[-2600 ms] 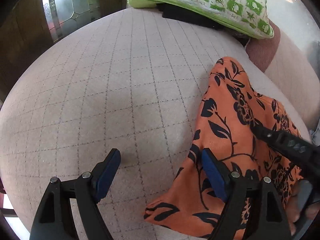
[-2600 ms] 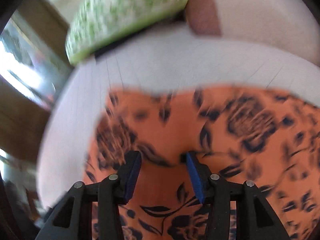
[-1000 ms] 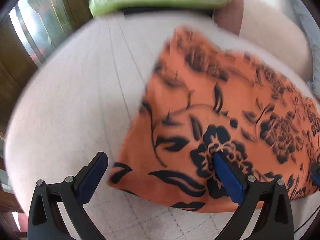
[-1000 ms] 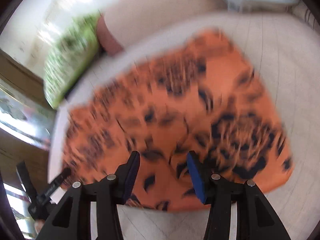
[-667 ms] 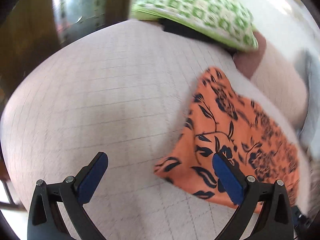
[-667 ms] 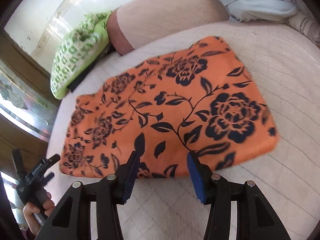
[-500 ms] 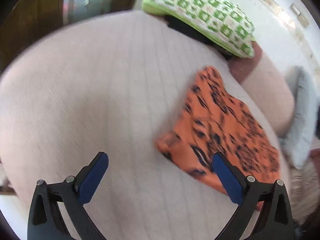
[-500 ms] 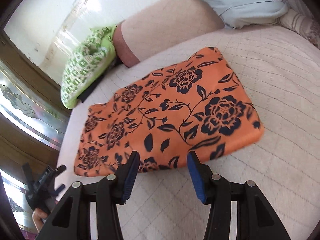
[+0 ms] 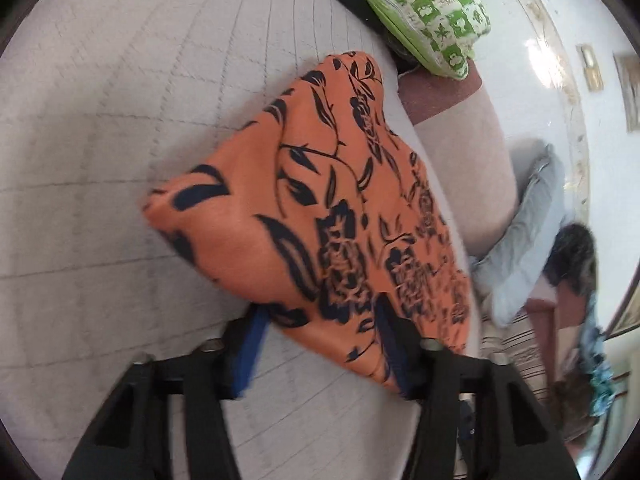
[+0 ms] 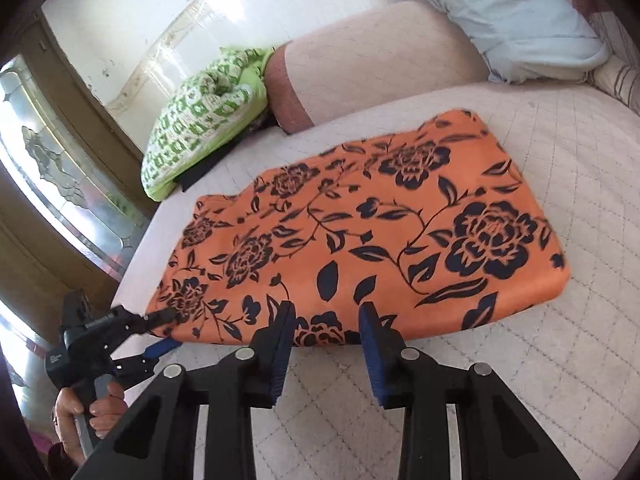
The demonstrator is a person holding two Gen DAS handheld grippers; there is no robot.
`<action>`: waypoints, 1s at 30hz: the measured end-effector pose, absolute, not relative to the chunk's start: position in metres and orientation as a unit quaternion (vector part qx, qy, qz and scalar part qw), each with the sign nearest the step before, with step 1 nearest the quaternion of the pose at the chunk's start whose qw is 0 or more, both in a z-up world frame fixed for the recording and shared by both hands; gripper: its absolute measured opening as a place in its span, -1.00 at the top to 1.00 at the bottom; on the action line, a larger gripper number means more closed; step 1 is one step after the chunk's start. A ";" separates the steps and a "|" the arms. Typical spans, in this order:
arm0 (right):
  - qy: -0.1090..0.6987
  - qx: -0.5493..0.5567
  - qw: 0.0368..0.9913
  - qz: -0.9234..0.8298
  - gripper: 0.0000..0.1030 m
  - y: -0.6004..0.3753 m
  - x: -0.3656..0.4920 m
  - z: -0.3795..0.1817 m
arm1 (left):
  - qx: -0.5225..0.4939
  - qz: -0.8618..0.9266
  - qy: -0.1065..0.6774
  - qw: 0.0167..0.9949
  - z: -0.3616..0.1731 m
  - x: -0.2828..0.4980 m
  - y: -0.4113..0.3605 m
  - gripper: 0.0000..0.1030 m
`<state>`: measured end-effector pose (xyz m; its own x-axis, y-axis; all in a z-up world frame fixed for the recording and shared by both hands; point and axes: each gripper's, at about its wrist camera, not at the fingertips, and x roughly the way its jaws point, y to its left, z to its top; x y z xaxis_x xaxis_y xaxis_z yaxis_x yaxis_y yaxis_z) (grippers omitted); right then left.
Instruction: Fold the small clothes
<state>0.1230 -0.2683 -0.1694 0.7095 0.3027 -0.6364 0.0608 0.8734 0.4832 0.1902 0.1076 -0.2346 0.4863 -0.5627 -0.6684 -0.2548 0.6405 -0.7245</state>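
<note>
While the orange floral garment (image 10: 360, 248) lies folded flat on the quilted beige bed (image 10: 540, 380), both grippers sit at its near edge. Left gripper (image 9: 320, 344) has its 2 blue pads spread with the garment's corner edge between them, 1 finger (image 9: 250, 344) beside the cloth, the other over it; in the right wrist view 1 finger lies on top of the corner and the other below, apart, so it is released, not pinching. Right gripper (image 10: 326, 344) has its jaws parted just in front of the garment's edge, nothing between them. Green checked pillow (image 10: 200, 120) rests at the far end of the bed, light blue pillow (image 10: 500, 12) against the padded headboard (image 10: 380, 60).
</note>
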 end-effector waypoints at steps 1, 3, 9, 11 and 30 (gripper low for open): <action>0.383 0.247 0.888 0.069 0.32 -0.267 0.126 -0.172 | -0.423 -0.103 0.490 0.755 -0.234 0.191 0.109 -0.33; 0.389 0.250 0.884 0.070 0.32 -0.265 0.132 -0.176 | -0.433 -0.101 0.483 0.755 -0.232 0.192 0.111 -0.35; 0.391 0.236 0.886 0.077 0.32 -0.255 0.141 -0.182 | -0.433 -0.092 0.453 0.774 -0.226 0.192 0.108 -0.32; 0.392 0.234 0.886 0.079 0.32 -0.251 0.144 -0.184 | -0.418 -0.088 0.438 0.791 -0.219 0.192 0.103 -0.05; 0.456 0.231 0.857 0.061 0.36 -0.258 0.180 -0.213 | -0.329 -0.050 0.467 0.819 -0.218 0.194 0.094 -0.14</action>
